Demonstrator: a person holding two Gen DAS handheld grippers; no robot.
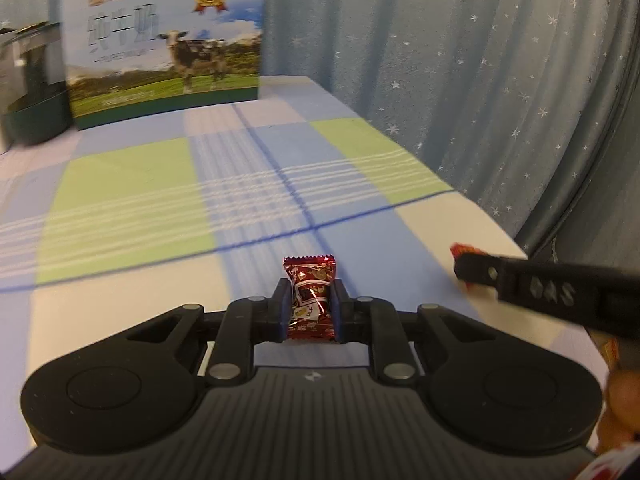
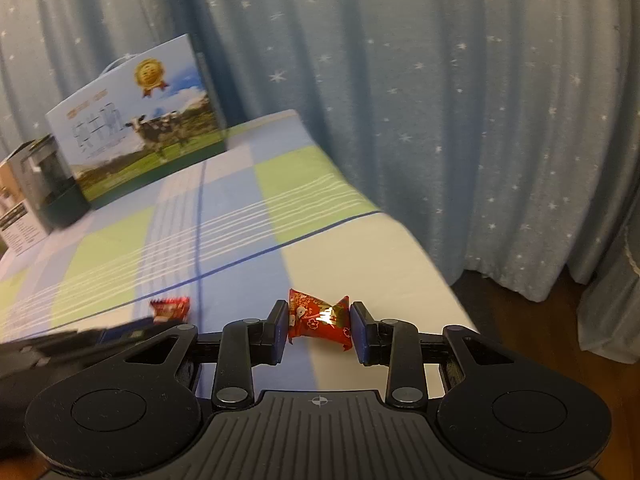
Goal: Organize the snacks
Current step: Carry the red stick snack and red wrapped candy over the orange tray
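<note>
— Star-dotted blue curtains (image 2: pixel 460 120) hung behind a table under a checked cloth (image 1: pixel 160 184) of green, blue and white squares. What stood at the back?

— A milk carton (image 1: pixel 164 48) printed with a cow, upright at the far edge, and a dark box (image 1: pixel 32 88) just beside it on the left.

— And the left gripper (image 1: pixel 311 304)?

— Its pads were pressed narrow against a dark red candy (image 1: pixel 310 300), clamped from both sides. The wrapper stood on end between the fingers, its crimped top poking out ahead of them, above the cloth's near part.

— The right gripper (image 2: pixel 320 322)?

— It bracketed a brighter red candy (image 2: pixel 318 318) with gold and flower print. The wrapper lay crosswise in the gap and met both pads, near the table's right edge. The jaws stood wider than the left ones; I could not tell whether they squeezed it or only touched.

— How did the two tools sit?

— Near each other, the left one's candy showing just left of the right gripper.
</note>
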